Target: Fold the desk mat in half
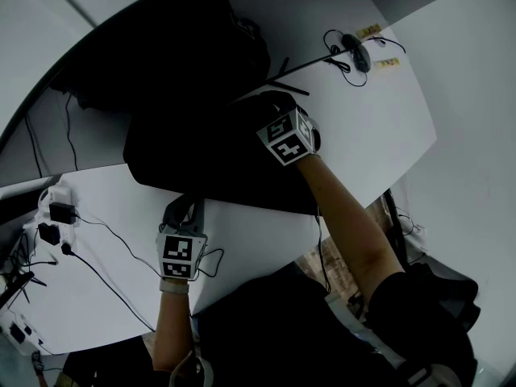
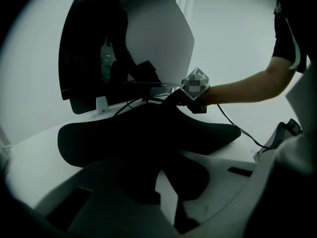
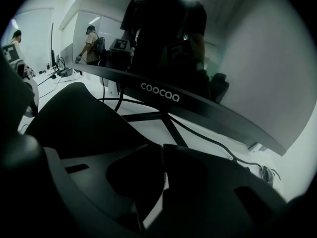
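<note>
The black desk mat (image 1: 201, 151) lies on the white desk (image 1: 363, 135) in front of the monitor. My right gripper (image 1: 276, 101) is at the mat's far edge and is shut on it. In the right gripper view its pads (image 3: 143, 177) meet in a thin line. In the left gripper view the mat (image 2: 148, 138) rises in a peak up to the right gripper (image 2: 172, 99). My left gripper (image 1: 187, 205) sits at the mat's near edge. A pale wedge shows between its pads (image 2: 133, 182), so the left gripper (image 2: 166, 175) looks slightly open, with the mat just ahead of the tips.
The monitor (image 3: 158, 95) and its stand legs (image 3: 166, 120) rise close behind the mat's far edge, and cables (image 3: 213, 143) run under it. Plugs and cords (image 1: 56, 216) lie at the desk's left. A small dark device with a cord (image 1: 359, 55) sits at the far right.
</note>
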`<state>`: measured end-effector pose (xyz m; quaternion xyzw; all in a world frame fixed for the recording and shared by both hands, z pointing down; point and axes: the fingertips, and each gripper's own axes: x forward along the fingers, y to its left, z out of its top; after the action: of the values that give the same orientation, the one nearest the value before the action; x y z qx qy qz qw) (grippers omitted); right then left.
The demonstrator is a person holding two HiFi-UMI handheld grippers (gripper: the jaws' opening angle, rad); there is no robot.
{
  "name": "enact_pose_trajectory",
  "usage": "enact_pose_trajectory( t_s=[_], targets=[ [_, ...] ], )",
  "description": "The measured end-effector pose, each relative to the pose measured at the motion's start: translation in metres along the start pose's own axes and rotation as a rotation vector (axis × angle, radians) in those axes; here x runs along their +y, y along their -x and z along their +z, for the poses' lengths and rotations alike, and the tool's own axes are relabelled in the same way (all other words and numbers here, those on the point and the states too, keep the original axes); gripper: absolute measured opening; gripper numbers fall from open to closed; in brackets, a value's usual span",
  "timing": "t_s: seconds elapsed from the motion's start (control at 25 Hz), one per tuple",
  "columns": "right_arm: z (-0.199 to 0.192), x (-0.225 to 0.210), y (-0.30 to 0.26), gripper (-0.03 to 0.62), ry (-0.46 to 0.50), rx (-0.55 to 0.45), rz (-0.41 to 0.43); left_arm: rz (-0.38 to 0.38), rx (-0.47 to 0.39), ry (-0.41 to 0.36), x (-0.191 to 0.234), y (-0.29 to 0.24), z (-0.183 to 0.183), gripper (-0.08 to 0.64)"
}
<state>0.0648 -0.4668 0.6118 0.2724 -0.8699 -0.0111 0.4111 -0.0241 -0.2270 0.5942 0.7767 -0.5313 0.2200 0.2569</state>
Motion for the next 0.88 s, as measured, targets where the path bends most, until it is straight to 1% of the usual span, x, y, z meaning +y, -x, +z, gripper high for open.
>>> enact_pose_trajectory(
  t_s=[0.08,0.16,0.28,0.36,0.68,0.88],
  targets=[
    [-0.002,0.000,0.000,0.058,-0.002,0.006,0.000,-0.002,0.002,-0.001,0.000,0.000,-0.001,0.002],
    [-0.004,-0.002,0.001,0.076,-0.006,0.010,-0.005,-0.003,0.005,-0.002,-0.001,0.000,-0.002,0.002],
    [-0.007,-0.008,0.003,0.140,-0.026,0.012,-0.022,-0.004,0.008,-0.005,-0.001,0.001,-0.003,0.002],
    [-0.007,-0.011,0.005,0.150,-0.033,0.012,-0.031,-0.005,0.010,-0.007,-0.001,0.001,-0.003,0.002],
    [-0.007,-0.013,0.016,0.152,-0.044,0.015,-0.039,0.008,-0.005,-0.010,0.002,0.005,0.001,0.002],
    [-0.005,-0.010,0.029,0.152,-0.067,0.003,-0.042,0.021,-0.018,-0.012,0.006,0.012,0.005,0.002]
  ],
)
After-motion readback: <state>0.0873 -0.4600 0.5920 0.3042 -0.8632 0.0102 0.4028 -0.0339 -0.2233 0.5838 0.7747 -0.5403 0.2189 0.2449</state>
